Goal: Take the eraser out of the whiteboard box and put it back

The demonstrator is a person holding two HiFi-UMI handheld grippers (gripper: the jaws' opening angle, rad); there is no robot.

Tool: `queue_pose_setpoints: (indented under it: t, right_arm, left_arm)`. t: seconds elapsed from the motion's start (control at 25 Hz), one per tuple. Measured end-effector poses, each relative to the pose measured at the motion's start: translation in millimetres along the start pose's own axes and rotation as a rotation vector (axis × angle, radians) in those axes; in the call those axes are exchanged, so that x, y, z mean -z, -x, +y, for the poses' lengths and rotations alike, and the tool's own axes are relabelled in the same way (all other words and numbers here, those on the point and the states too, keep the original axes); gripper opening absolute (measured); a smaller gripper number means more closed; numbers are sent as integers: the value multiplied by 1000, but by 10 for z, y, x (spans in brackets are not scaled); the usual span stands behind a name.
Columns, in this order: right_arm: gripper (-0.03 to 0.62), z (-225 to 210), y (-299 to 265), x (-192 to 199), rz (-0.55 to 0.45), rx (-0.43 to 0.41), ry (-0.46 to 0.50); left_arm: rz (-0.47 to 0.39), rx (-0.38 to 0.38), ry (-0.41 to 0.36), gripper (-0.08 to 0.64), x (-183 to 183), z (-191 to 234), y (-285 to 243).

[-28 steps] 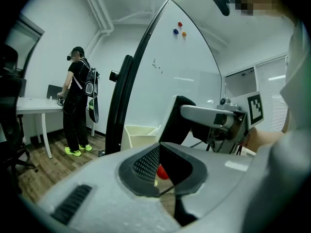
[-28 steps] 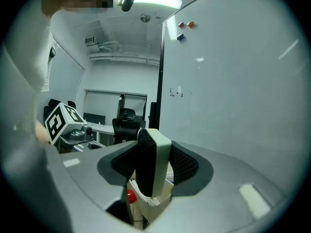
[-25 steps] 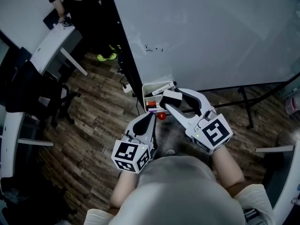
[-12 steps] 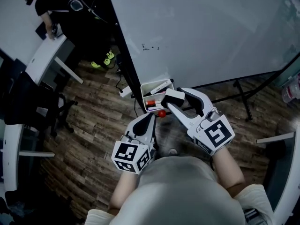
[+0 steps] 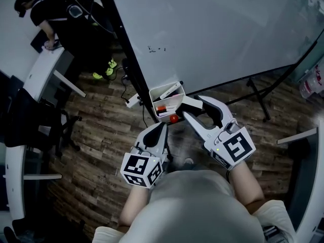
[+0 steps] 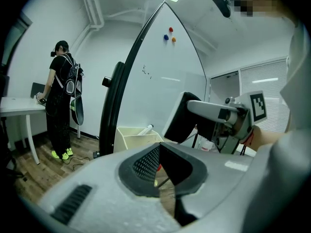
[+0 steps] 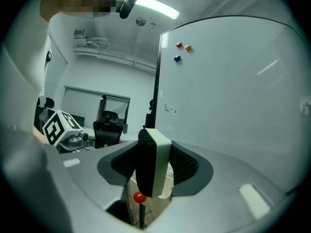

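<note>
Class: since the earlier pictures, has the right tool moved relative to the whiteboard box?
Yes: the right tool, gripping the eraser, has shifted slightly right, off the whiteboard box.

The white, dark-felted block eraser (image 5: 188, 104) stands on edge at frame centre, clamped in the right tool (image 5: 186, 109), just beside the open white whiteboard box (image 5: 153, 99).

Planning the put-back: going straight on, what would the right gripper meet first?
Probably the open white plastic box on the whiteboard, just ahead of the held white-and-black eraser; depth is unclear.
</note>
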State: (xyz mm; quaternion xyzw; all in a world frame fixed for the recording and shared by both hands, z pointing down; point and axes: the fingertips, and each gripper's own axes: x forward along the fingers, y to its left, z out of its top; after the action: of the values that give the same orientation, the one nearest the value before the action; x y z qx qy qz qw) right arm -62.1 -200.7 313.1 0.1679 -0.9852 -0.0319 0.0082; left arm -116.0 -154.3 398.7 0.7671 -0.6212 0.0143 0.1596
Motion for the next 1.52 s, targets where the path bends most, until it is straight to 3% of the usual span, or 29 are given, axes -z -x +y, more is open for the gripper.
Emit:
queue_pose_setpoints:
  t: [0.16,0.6,1.52]
  right_arm:
    - [196,68,80,-100,-43,37,11]
    - [196,320,404,-31,-13,118,-25]
    - [196,896,1031,-117,-15,191,-35]
  left_arm:
    - [2,22,-5,5,11,-40,69]
    - [7,70,-14,5,101,-200,310]
    - [20,141,-26,5,256,-626,817]
